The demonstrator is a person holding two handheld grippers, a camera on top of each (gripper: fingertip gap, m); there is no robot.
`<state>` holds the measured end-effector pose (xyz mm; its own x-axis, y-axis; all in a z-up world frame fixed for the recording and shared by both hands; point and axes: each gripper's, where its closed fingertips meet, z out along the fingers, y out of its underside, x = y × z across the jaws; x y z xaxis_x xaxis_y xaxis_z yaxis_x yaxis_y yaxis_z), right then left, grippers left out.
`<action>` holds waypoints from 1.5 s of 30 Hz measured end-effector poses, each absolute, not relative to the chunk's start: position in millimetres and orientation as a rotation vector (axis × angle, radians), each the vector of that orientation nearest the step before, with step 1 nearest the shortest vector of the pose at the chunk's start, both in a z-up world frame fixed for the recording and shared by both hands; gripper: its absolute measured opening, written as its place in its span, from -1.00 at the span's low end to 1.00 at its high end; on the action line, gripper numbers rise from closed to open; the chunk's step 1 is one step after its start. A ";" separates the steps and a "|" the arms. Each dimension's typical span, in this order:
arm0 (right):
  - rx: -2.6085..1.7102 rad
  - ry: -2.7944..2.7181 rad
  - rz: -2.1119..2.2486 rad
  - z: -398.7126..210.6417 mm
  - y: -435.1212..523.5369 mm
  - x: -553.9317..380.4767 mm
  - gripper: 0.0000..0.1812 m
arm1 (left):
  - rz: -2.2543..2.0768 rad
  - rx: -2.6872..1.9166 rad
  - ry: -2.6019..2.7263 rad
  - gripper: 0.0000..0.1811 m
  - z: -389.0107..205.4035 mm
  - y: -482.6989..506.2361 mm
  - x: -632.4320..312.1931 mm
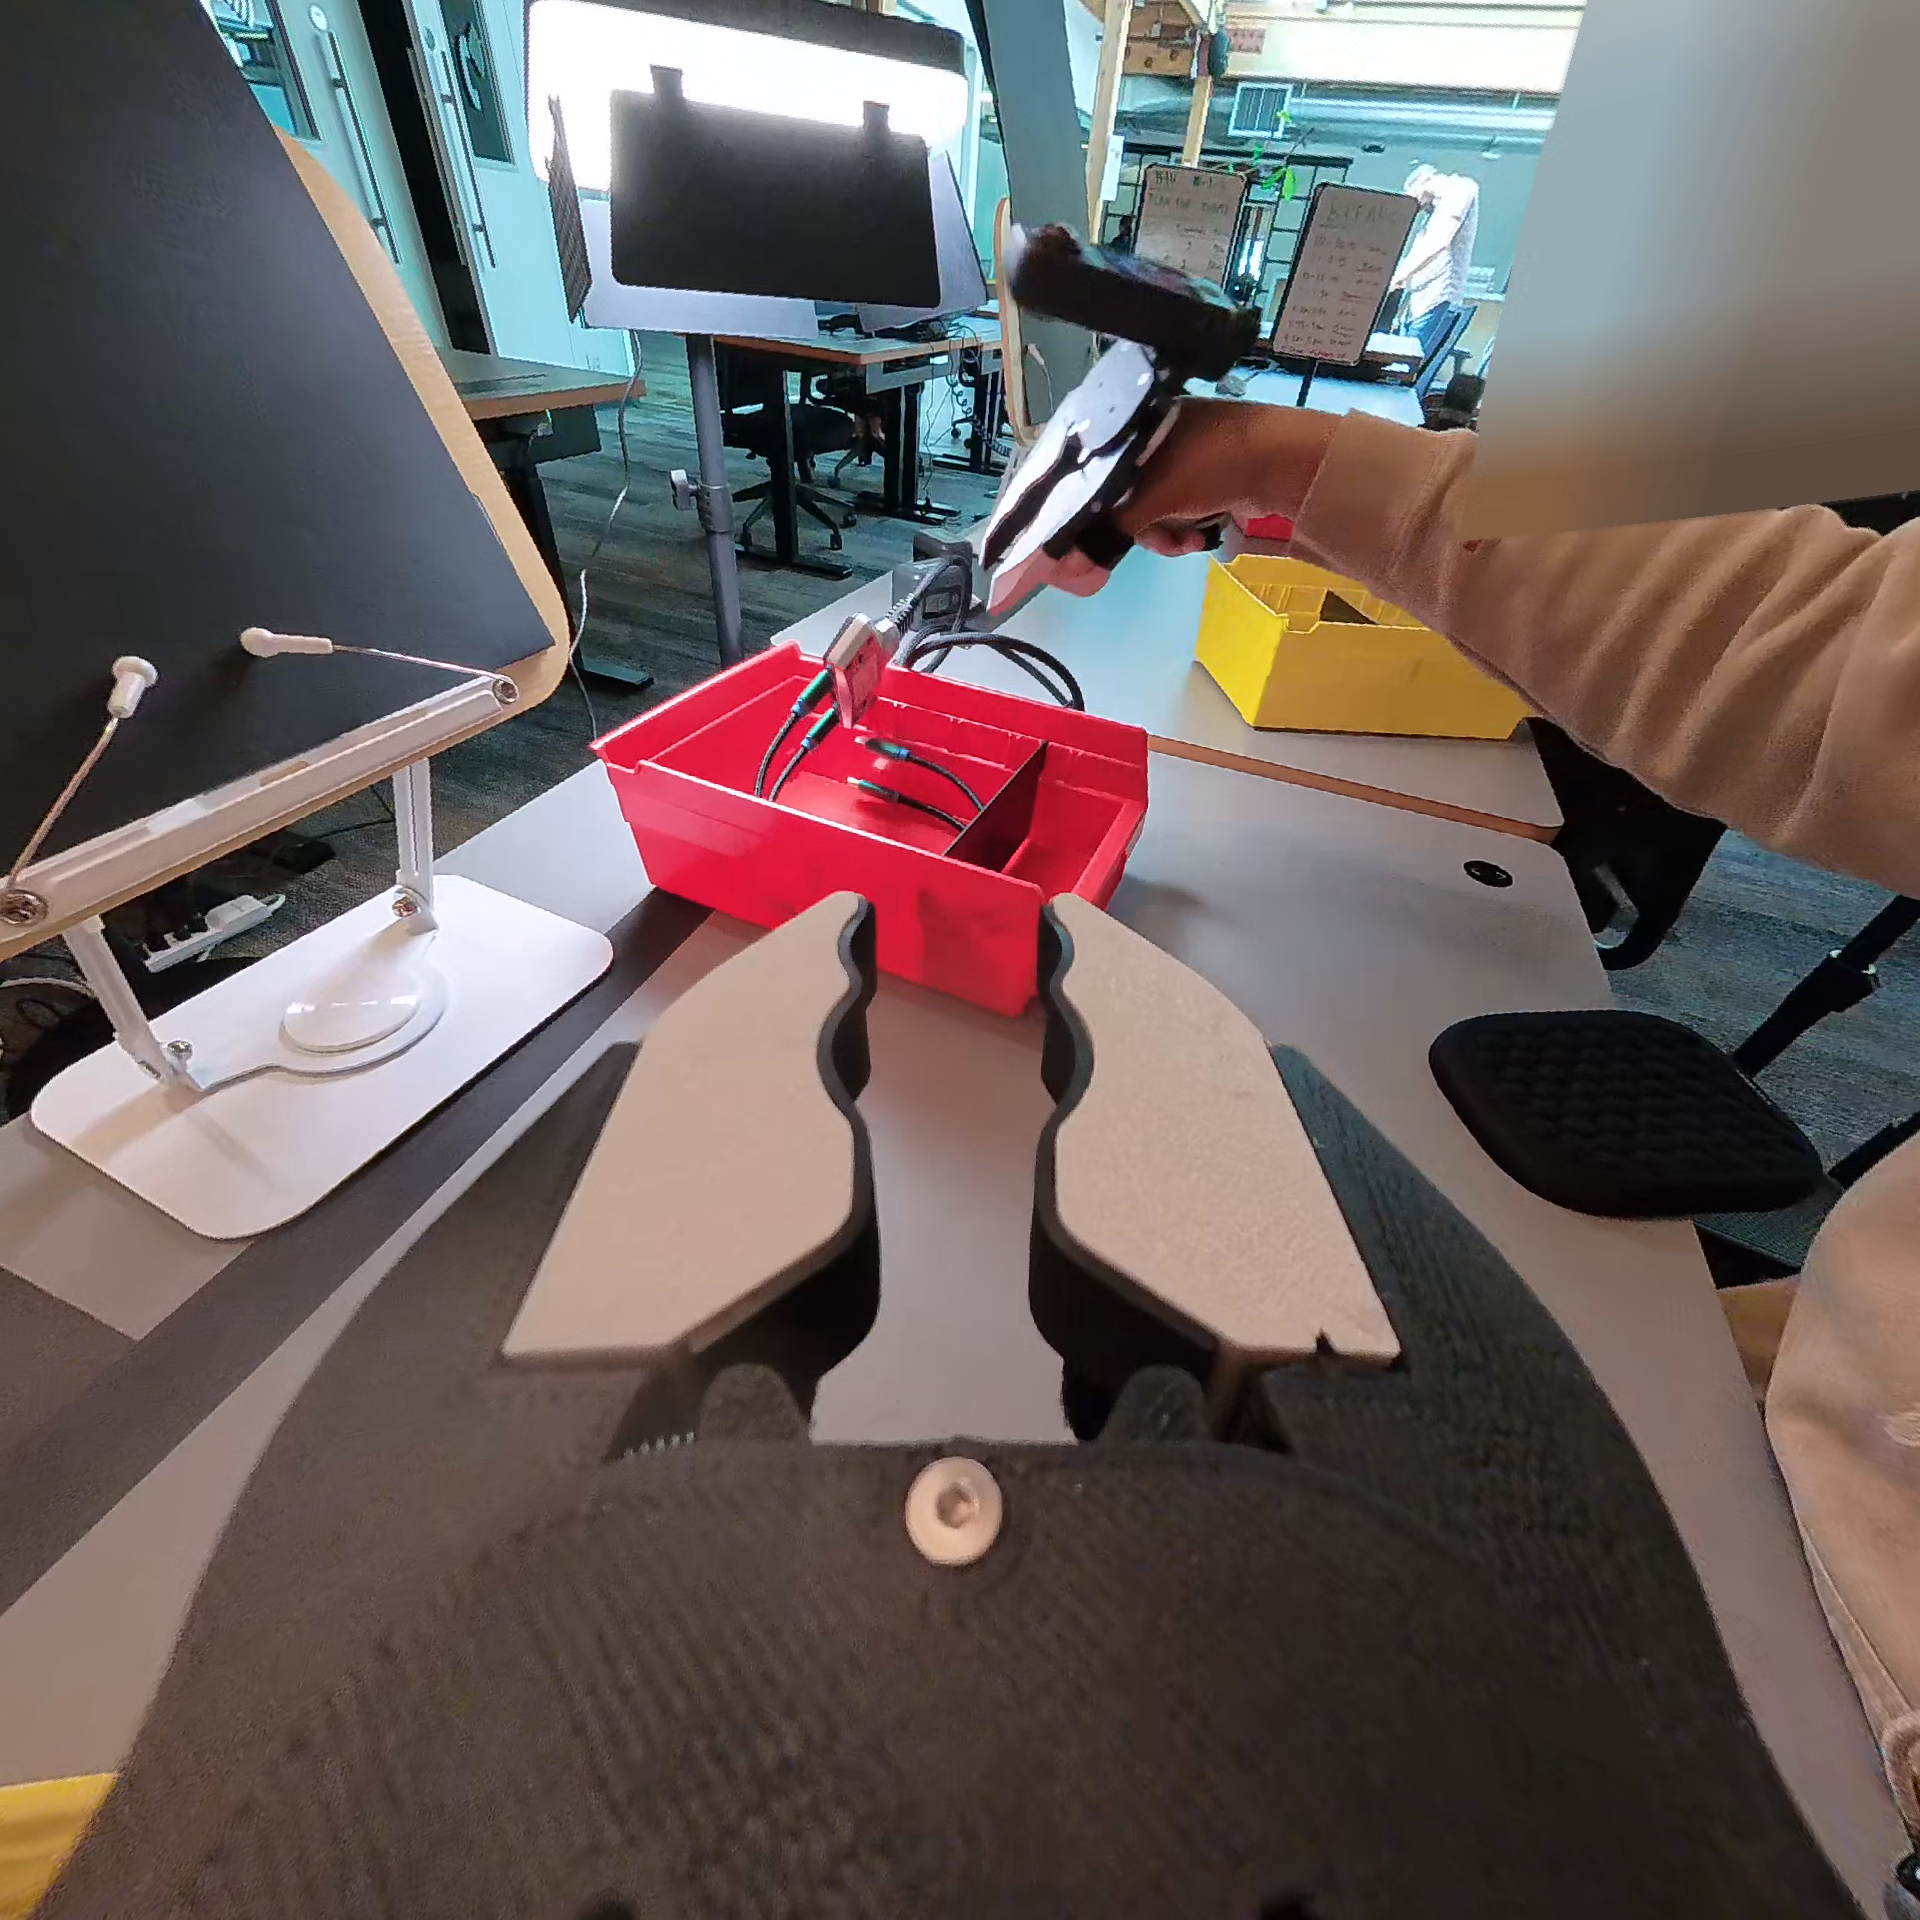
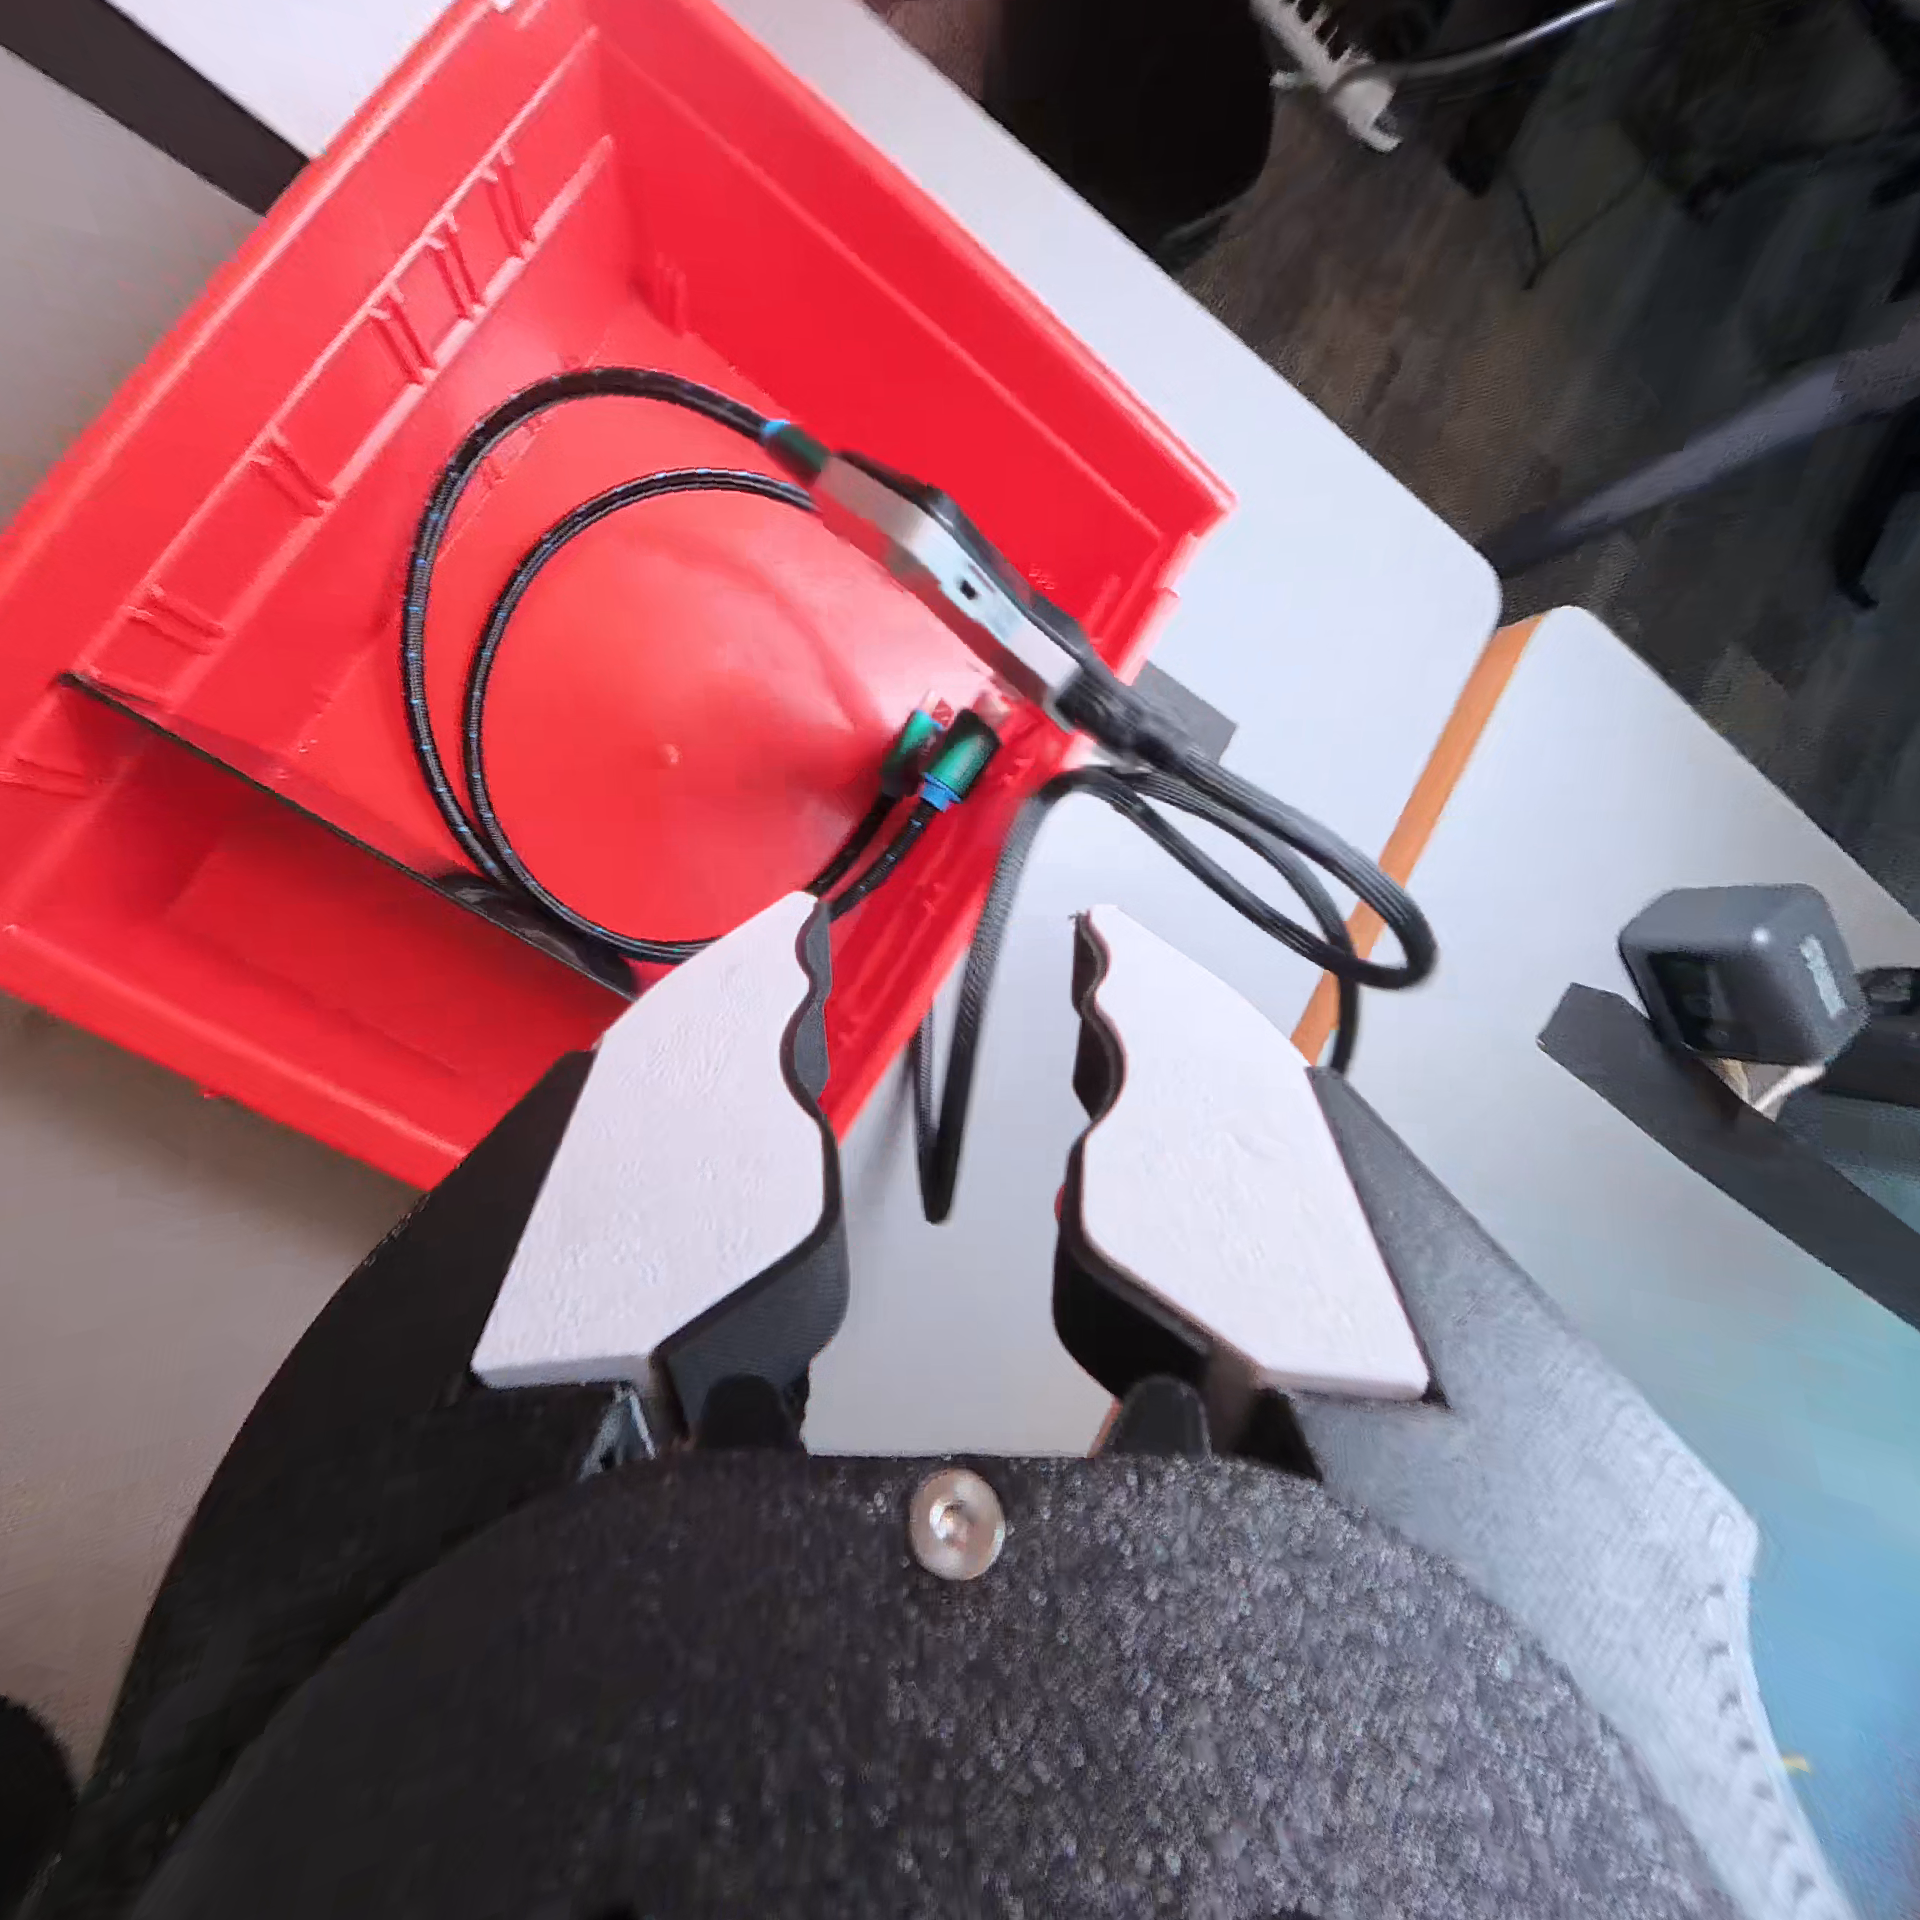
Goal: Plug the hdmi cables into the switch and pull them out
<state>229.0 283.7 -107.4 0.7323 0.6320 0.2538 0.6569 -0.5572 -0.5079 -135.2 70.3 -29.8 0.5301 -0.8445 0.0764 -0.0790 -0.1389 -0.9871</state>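
Two grippers: both in view, jaws of each apart, nothing between the fingers.
Left gripper (image 1: 954, 925): lower centre of the left wrist view, low over the grey table (image 1: 1340, 935), tips just short of the red bin's near wall.
Right gripper (image 2: 948, 920): lower centre of its own view, looking down at the bin's corner; in the left wrist view it sits upper centre, above the bin's far side, held by a hand (image 1: 1210, 488) in a beige sleeve.
Red bin (image 2: 312, 935): on the table, black divider (image 1: 1003, 816) splitting it into a large and a small compartment.
Switch (image 2: 940, 566): small grey metal box, tilted, over the bin's far rim near its corner; whether it rests on the rim or hangs on its leads, cannot tell.
HDMI cables (image 2: 457, 665): two braided black leads looping across the floor of the large compartment, one end of each at the switch's upper-left end; plugged fully or not, too blurred to tell.
Free plugs (image 2: 951, 758): two green-collared ends lying side by side on the bin floor, right of centre.
Black cable (image 2: 1299, 883): runs from the switch's other end, loops outside the bin onto the table.
Yellow bin (image 1: 1351, 665): on the next table, upper right of the left wrist view.
White stand (image 1: 312, 1039): left of that view, holding a dark tilted panel.
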 end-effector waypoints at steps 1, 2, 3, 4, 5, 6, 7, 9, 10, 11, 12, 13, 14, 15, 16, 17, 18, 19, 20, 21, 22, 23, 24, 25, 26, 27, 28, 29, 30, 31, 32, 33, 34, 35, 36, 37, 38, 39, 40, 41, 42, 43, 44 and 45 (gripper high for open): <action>-2.312 -0.939 -0.051 -103.7 284.3 240.8 -0.51 | -0.809 -1.589 0.810 -0.68 -31.0 70.9 -134.4; -2.293 -0.894 -0.054 -101.8 285.6 255.0 -0.50 | -0.810 -1.595 0.813 -0.68 -32.9 71.6 -133.1; -2.289 -0.860 -0.041 -103.0 285.7 268.9 -0.50 | -0.809 -1.603 0.817 -0.68 -35.3 72.6 -131.5; -2.290 -0.831 -0.013 -106.8 285.8 281.4 -0.48 | -0.807 -1.612 0.820 -0.68 -38.2 73.8 -129.9; -2.302 -0.796 0.009 -113.7 286.4 295.3 -0.45 | -0.807 -1.621 0.825 -0.68 -41.2 74.8 -128.0; -2.323 -0.778 0.046 -123.9 285.7 307.0 -0.40 | -0.809 -1.631 0.830 -0.67 -44.4 75.7 -125.8; -2.345 -0.765 0.097 -135.8 283.9 315.9 -0.37 | -0.808 -1.641 0.835 -0.67 -47.4 76.7 -124.0; -2.343 -0.738 0.135 -155.5 284.6 332.1 -0.35 | -0.805 -1.658 0.841 -0.67 -53.0 78.3 -120.6; -2.323 -0.713 0.128 -161.8 288.0 339.6 -0.36 | -0.804 -1.668 0.844 -0.68 -55.8 78.8 -119.0; -2.304 -0.677 0.119 -166.9 292.3 347.1 -0.37 | -0.800 -1.679 0.847 -0.68 -58.8 79.2 -117.5; -2.293 -0.647 0.130 -172.6 295.6 352.5 -0.38 | -0.795 -1.693 0.851 -0.68 -62.6 79.5 -116.1; -2.293 -0.624 0.159 -178.8 297.5 355.8 -0.38 | -0.785 -1.708 0.852 -0.67 -66.6 79.8 -115.3; -2.290 -0.604 0.186 -183.2 299.4 358.1 -0.38 | -0.767 -1.722 0.847 -0.68 -71.0 80.6 -115.5; -2.267 -0.588 0.203 -183.3 302.0 359.3 -0.38 | -0.747 -1.740 0.838 -0.67 -75.9 80.9 -117.0; -2.226 -0.588 0.236 -180.0 303.2 356.0 -0.39 | -0.729 -1.757 0.828 -0.67 -80.9 80.6 -119.3; -2.187 -0.598 0.271 -175.8 302.8 350.3 -0.41 | -0.714 -1.771 0.813 -0.67 -85.5 79.4 -122.6; -2.162 -0.623 0.282 -174.4 301.5 345.1 -0.42 | -0.702 -1.783 0.800 -0.67 -90.2 77.2 -126.5; -2.152 -0.669 0.257 -176.4 299.8 341.3 -0.50 | -0.692 -1.797 0.792 -0.67 -95.8 74.0 -130.9; -2.135 -0.736 0.208 -178.7 297.8 337.8 -0.74 | -0.681 -1.815 0.784 -0.67 -102.4 70.1 -135.8; -2.102 -0.797 0.150 -178.5 296.6 333.6 -0.90 | -0.670 -1.835 0.776 -0.67 -109.8 65.5 -140.9; -2.072 -0.849 0.085 -175.9 296.1 330.1 -0.92 | -0.664 -1.853 0.767 -0.67 -117.8 60.1 -145.8; -2.052 -0.884 0.016 -170.7 296.5 328.3 -0.93 | -0.664 -1.872 0.757 -0.67 -125.9 54.1 -150.3; -2.019 -0.912 -0.050 -161.5 297.4 326.2 -0.93 | -0.666 -1.891 0.749 -0.67 -134.0 47.7 -154.3; -1.974 -0.929 -0.095 -148.7 298.4 322.1 -0.93 | -0.667 -1.907 0.740 -0.67 -141.4 41.8 -158.1; -1.943 -0.945 -0.127 -135.8 299.0 317.3 -0.93 | -0.665 -1.920 0.733 -0.67 -147.7 36.4 -161.6; -1.916 -0.967 -0.154 -123.1 299.2 311.7 -0.93 | -0.660 -1.928 0.728 -0.67 -152.7 31.7 -164.5; -1.882 -0.986 -0.186 -109.1 300.5 305.7 -0.93 | -0.653 -1.930 0.723 -0.67 -155.9 27.7 -166.9; -1.838 -1.000 -0.215 -93.6 302.0 298.4 -0.93 | -0.646 -1.926 0.719 -0.67 -157.7 24.7 -168.8; -1.807 -1.014 -0.231 -79.1 303.2 290.2 -0.93 | -0.644 -1.919 0.715 -0.67 -158.2 22.1 -170.0; -1.787 -1.034 -0.248 -66.6 304.4 281.7 -0.93 | -0.649 -1.911 0.710 -0.67 -158.2 20.2 -170.6; -1.770 -1.059 -0.283 -55.9 306.6 274.2 -0.93 | -0.657 -1.903 0.705 -0.68 -157.7 18.7 -170.7; -1.744 -1.076 -0.330 -44.8 309.7 267.0 -0.92 | -0.663 -1.894 0.702 -0.68 -157.2 18.0 -170.8; -1.725 -1.094 -0.354 -35.2 312.1 258.1 -0.92 | -0.665 -1.887 0.700 -0.68 -156.9 17.5 -171.0; -1.726 -1.107 -0.376 -28.2 314.6 250.2 -0.92 | -0.667 -1.882 0.699 -0.68 -156.8 17.1 -171.1; -1.713 -1.113 -0.400 -18.5 317.0 242.1 -0.92 | -0.671 -1.878 0.700 -0.68 -156.9 16.4 -171.2; -1.705 -1.103 -0.386 -6.7 317.7 232.6 -0.92 | -0.676 -1.874 0.701 -0.68 -156.8 15.6 -171.4; -1.708 -1.087 -0.368 5.8 317.8 224.0 -0.92 | -0.680 -1.870 0.701 -0.68 -156.4 14.8 -171.7; -1.705 -1.077 -0.361 18.2 317.6 216.4 -0.92 | -0.685 -1.866 0.701 -0.68 -156.0 14.0 -172.1; -1.696 -1.073 -0.342 29.3 316.7 207.4 -0.92 | -0.690 -1.861 0.700 -0.68 -155.3 13.3 -172.5; -1.690 -1.066 -0.303 37.8 315.2 196.9 -0.92 | -0.695 -1.854 0.698 -0.68 -154.5 12.6 -172.7; -1.691 -1.071 -0.269 42.0 313.6 186.0 -0.92 | -0.700 -1.846 0.696 -0.68 -153.6 12.0 -173.1; -1.690 -1.084 -0.256 42.2 312.8 175.9 -0.92 | -0.704 -1.839 0.694 -0.68 -153.0 11.6 -173.6; -1.685 -1.096 -0.245 38.3 312.9 165.6 -0.92 | -0.707 -1.834 0.691 -0.68 -152.7 11.3 -174.2; -1.698 -1.109 -0.226 27.6 313.8 156.0 -0.92 | -0.711 -1.831 0.689 -0.68 -152.6 10.7 -174.8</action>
<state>156.0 313.8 27.6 0.5528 0.5582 0.6187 0.7558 -0.0233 -0.6543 -174.8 10.7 -152.6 0.6633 -0.7314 0.1584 -0.1352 -0.3253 -0.9359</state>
